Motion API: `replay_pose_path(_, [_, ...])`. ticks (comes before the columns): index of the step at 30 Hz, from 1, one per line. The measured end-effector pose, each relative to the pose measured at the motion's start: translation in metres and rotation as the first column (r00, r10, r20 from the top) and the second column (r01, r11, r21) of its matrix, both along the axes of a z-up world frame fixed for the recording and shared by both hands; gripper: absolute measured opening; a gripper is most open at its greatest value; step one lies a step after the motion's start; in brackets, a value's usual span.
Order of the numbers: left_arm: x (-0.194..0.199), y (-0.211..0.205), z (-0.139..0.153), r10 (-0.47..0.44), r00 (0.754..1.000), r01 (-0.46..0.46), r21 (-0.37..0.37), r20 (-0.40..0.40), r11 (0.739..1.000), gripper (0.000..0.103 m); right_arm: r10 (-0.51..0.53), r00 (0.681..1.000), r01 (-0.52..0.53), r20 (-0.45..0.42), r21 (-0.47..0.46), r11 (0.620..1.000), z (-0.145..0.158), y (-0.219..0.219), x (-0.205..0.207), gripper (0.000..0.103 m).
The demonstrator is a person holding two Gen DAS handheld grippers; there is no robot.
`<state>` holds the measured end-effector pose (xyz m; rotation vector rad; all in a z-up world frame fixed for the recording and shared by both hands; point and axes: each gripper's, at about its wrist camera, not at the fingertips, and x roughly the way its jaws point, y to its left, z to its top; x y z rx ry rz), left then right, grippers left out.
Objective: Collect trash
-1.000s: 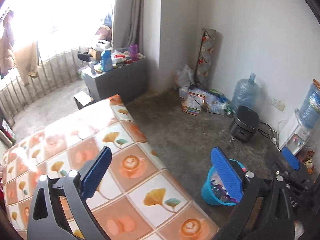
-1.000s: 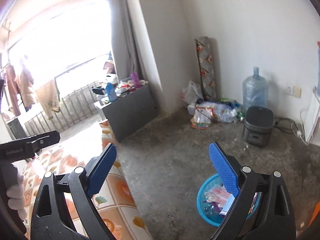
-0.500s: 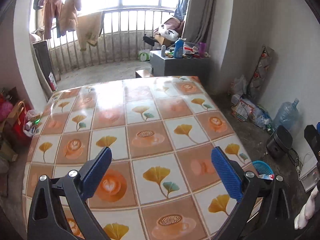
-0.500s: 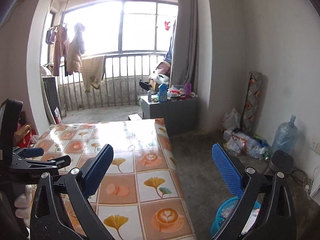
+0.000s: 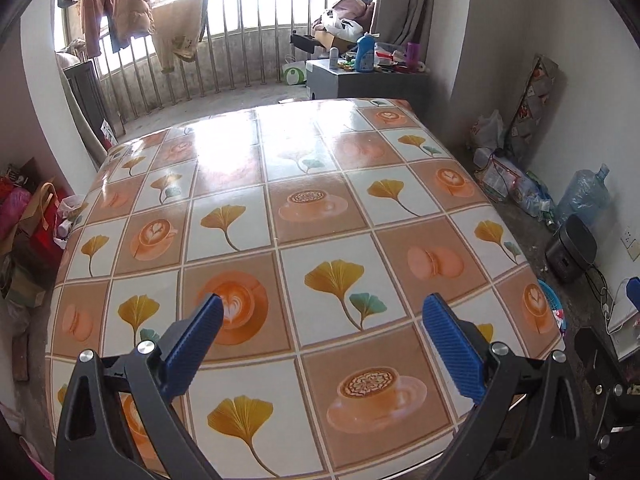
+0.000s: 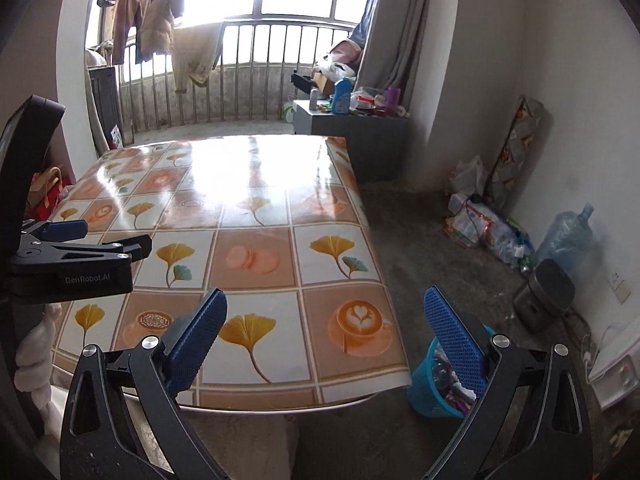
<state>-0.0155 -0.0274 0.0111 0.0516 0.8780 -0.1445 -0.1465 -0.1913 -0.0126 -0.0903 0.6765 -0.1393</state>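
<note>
Both grippers over patterned table, jaws apart, nothing held.
Left gripper [image 5: 322, 344] with blue ribbed pads hovers above the glossy orange-and-white tablecloth table [image 5: 280, 208] printed with ginkgo leaves and coffee cups; jaws wide apart. Right gripper [image 6: 326, 340] near the table's right corner, jaws also spread, empty. Blue plastic mesh trash basket [image 6: 426, 392] with wrappers inside sits on grey concrete floor [image 6: 420, 248] just beside that corner, partly behind the right finger. Clear water jug [image 6: 566, 240] and dark rice cooker [image 6: 544, 296] by wall.
</note>
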Motion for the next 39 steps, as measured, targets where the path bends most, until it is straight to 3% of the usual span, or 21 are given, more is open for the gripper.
replay_pose_path(19, [-0.003,-0.031,-0.01,-0.083,0.995,0.084,0.015,-0.046,0.996,0.097,-0.107,0.993,0.108,-0.056,0.001,0.994,-0.01,-0.015,-0.016,0.095])
replay_pose_path(39, [-0.004,-0.052,-0.005,-0.145,0.989,0.145,0.07,-0.011,0.987,0.097,-0.2,0.979,0.203,-0.05,0.066,0.977,-0.007,-0.047,-0.031,0.095])
